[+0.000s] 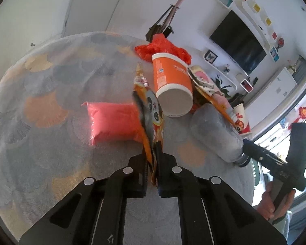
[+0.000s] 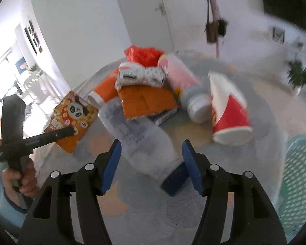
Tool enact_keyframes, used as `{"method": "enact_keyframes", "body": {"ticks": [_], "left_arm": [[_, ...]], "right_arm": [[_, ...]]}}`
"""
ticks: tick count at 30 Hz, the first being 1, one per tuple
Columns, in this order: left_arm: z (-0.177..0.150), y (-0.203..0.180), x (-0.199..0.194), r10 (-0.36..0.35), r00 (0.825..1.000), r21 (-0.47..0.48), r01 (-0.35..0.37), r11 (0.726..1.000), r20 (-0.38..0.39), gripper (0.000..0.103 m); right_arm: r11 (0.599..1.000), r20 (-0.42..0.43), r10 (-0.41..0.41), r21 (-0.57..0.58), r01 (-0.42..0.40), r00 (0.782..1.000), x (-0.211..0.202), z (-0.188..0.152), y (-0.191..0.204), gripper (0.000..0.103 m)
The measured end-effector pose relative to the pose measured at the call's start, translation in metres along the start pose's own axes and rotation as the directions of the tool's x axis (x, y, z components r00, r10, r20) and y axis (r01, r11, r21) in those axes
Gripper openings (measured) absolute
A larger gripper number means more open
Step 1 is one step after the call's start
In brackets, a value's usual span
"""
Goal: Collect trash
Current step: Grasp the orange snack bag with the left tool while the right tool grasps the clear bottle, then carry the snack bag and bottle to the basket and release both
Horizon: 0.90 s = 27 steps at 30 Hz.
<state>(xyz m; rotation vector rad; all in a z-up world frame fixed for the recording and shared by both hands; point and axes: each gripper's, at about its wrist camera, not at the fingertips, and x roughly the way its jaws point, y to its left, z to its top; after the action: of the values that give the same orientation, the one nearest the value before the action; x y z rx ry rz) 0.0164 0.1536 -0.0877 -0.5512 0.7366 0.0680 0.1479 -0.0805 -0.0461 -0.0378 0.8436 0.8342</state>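
Note:
My left gripper (image 1: 154, 153) is shut on an orange panda snack bag (image 1: 151, 114), held upright above the round patterned rug (image 1: 51, 106); the bag also shows in the right wrist view (image 2: 73, 118). My right gripper (image 2: 151, 155) holds a clear plastic bottle (image 2: 140, 134) with a blue cap between its blue pads (image 2: 110, 163); the bottle also shows in the left wrist view (image 1: 216, 134). On the rug lie an orange paper cup (image 1: 171, 81), a pink packet (image 1: 112, 122), a red plastic bag (image 1: 161, 49) and a red-white cup (image 2: 228, 112).
An orange flattened box (image 2: 146, 100), a crumpled white wrapper (image 2: 140, 75) and a pink tube (image 2: 179, 73) lie in the pile. A teal mesh basket (image 2: 297, 183) stands at the right. A coat stand (image 1: 173, 14), a wall TV (image 1: 238, 40) and shelves are behind.

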Motion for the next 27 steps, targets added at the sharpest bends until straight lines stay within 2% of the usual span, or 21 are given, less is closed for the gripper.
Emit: {"method": "enact_keyframes", "body": {"ticks": [4,7,11,15,21,24,27], "left_arm": [[-0.002,-0.006,-0.004,0.001,1.0,0.018,-0.001,1.0,0.019,0.004],[-0.002,-0.004,-0.005,-0.005,1.0,0.017,0.005,1.0,0.03,0.004],[-0.003,-0.003,-0.005,-0.014,0.999,0.016,0.013,1.0,0.034,0.004],[-0.005,-0.007,-0.009,-0.013,0.999,0.041,0.011,0.999,0.052,0.004],[-0.005,-0.012,-0.01,-0.006,0.998,0.072,0.001,0.997,0.064,0.004],[-0.004,-0.011,-0.011,-0.007,0.998,0.067,0.002,0.998,0.069,0.004],[-0.003,-0.01,-0.011,-0.009,0.997,0.059,0.004,0.998,0.075,0.004]], "right_arm": [[0.999,-0.032,0.047,-0.024,-0.048,0.998,0.004,-0.005,0.014,0.059],[0.993,-0.073,0.064,-0.096,-0.071,0.995,0.002,-0.016,0.038,0.059],[0.989,-0.084,-0.006,-0.148,-0.007,0.996,0.009,-0.014,0.057,0.066],[0.987,-0.097,-0.076,-0.152,0.061,0.992,0.027,-0.005,0.064,0.066],[0.982,-0.121,-0.11,-0.167,0.089,0.987,0.049,0.011,0.069,0.066],[0.979,-0.157,-0.123,-0.181,0.094,0.98,0.058,0.017,0.071,0.066],[0.978,-0.152,-0.132,-0.178,0.104,0.98,0.059,0.017,0.074,0.065]]}}
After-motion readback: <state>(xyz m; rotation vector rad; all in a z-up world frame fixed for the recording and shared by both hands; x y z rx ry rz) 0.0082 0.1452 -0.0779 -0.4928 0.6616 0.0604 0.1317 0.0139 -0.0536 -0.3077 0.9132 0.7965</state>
